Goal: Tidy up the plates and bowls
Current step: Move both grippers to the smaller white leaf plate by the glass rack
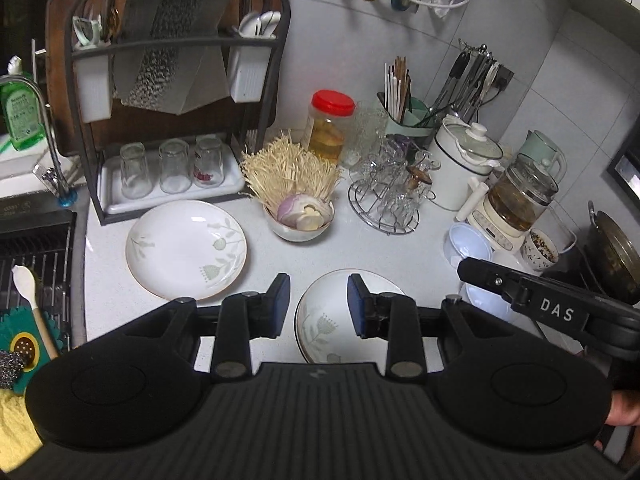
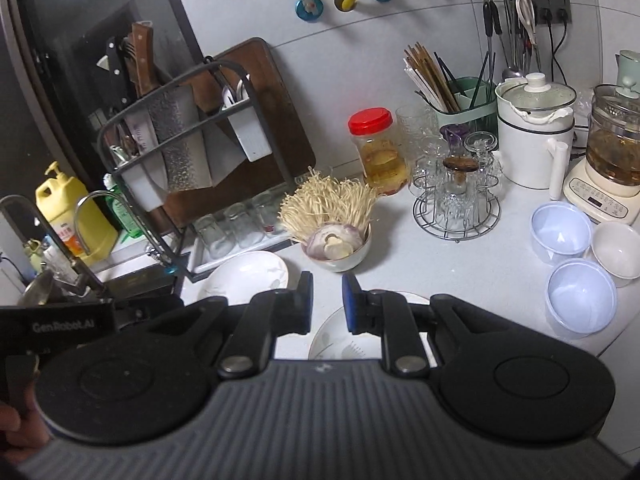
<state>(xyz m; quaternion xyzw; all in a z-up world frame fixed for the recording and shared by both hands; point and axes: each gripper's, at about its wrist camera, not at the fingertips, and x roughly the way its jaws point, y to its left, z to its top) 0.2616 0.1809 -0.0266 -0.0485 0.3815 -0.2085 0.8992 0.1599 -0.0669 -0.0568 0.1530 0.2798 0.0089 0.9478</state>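
A white floral plate (image 1: 186, 248) lies on the counter at left; it shows in the right wrist view (image 2: 248, 276) too. A second floral plate (image 1: 328, 320) lies under my left gripper (image 1: 319, 304), which is open and empty above it. My right gripper (image 2: 325, 300) is open and empty above the same plate (image 2: 344, 340). A bowl (image 1: 300, 228) holds onion and enoki. Two pale blue plastic bowls (image 2: 560, 234) (image 2: 582, 296) and a white bowl (image 2: 618, 250) sit at right.
A dish rack (image 1: 172, 120) with upturned glasses stands at back left, the sink (image 1: 36, 248) further left. A red-lidded jar (image 1: 330, 128), glass stand (image 1: 388, 196), chopstick holder (image 2: 460, 96), white pot (image 2: 534, 128) and kettle (image 2: 612, 160) line the back.
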